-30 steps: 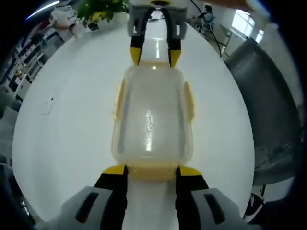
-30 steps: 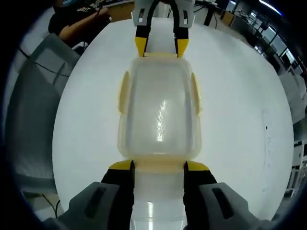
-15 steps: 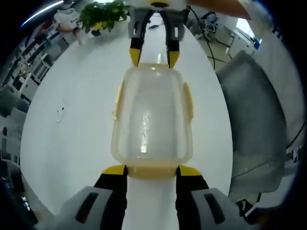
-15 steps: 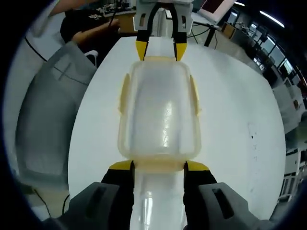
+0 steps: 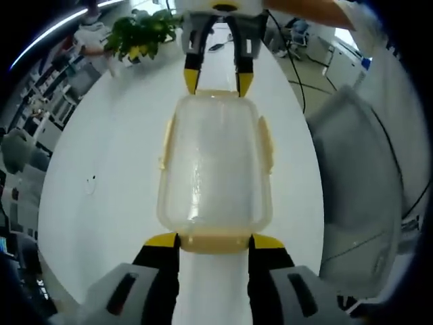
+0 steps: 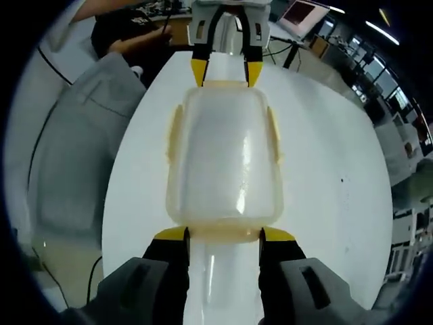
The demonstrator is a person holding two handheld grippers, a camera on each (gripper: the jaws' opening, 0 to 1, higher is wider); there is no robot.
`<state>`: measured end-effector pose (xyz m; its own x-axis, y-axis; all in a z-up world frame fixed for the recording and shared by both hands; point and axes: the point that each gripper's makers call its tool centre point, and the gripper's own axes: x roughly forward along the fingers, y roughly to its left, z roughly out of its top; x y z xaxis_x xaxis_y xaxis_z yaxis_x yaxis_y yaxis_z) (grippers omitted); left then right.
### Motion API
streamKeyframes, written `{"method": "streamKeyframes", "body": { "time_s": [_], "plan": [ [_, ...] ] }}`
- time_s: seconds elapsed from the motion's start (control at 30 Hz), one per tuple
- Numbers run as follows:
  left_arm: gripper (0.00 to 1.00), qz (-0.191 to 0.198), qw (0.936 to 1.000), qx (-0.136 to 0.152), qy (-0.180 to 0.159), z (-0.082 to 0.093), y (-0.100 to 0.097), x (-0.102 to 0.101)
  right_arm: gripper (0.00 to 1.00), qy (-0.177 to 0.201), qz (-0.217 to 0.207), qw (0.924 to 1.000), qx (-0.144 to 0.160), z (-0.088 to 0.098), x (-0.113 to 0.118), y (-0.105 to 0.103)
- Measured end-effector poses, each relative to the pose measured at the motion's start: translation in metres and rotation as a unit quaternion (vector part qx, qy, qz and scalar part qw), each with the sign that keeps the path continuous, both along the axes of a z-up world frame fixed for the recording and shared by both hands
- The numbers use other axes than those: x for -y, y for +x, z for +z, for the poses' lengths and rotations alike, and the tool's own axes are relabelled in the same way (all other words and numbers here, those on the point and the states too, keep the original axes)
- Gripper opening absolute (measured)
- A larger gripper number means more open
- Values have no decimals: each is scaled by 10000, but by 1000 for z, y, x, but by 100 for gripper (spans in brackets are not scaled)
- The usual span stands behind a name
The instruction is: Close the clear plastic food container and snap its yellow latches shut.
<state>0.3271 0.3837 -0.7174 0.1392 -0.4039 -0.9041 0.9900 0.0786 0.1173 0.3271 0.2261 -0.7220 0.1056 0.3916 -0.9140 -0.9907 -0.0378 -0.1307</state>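
The clear plastic container (image 5: 215, 162), lid on, hangs lengthwise between my two grippers above the white table (image 5: 108, 189). My left gripper (image 5: 215, 240) is shut on the near yellow end latch (image 5: 215, 245). At the far end my right gripper (image 5: 211, 82) clamps the opposite latch. In the right gripper view the same container (image 6: 224, 162) runs from my right gripper (image 6: 224, 235) to the left gripper (image 6: 225, 72). Yellow side latches (image 5: 266, 142) (image 6: 173, 132) lie along the long sides; I cannot tell whether they are snapped.
A grey chair (image 5: 358, 203) (image 6: 74, 162) stands at the table's edge. A potted plant (image 5: 139, 30) sits at the table's far end. A person's arm (image 6: 118, 37) and a monitor (image 6: 298, 12) are beyond the table. Bare tabletop (image 6: 325, 203) lies around the container.
The container keeps its place between both grippers. The table and chair have shrunk and slid in both views, so both hands have moved together with the container, away from the tabletop.
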Motion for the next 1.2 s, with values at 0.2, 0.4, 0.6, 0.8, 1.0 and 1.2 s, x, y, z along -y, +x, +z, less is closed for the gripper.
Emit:
{"method": "streamKeyframes", "body": {
  "time_s": [0.2, 0.4, 0.6, 0.8, 1.0, 1.2],
  "plan": [
    [34, -34, 9999, 109, 29, 5, 6, 27, 36, -23, -81, 9999, 111, 6, 26, 3],
    [34, -131, 9998, 144, -10, 4, 12, 54, 36, -37, -186, 9997, 133, 7, 56, 6],
    [34, -205, 9996, 205, -70, 2, 20, 85, 36, -120, -265, 9994, 171, 8, 84, 11],
    [34, -274, 9993, 224, -109, -2, 26, 113, 36, -219, -331, 9990, 184, 7, 115, 15],
    [34, -370, 9990, 174, -191, -8, 31, 141, 36, -284, -403, 9987, 134, 2, 141, 19],
    [34, -367, 9990, 122, -212, -21, 33, 163, 36, -397, -394, 9984, 99, -7, 162, 22]
  ]
}}
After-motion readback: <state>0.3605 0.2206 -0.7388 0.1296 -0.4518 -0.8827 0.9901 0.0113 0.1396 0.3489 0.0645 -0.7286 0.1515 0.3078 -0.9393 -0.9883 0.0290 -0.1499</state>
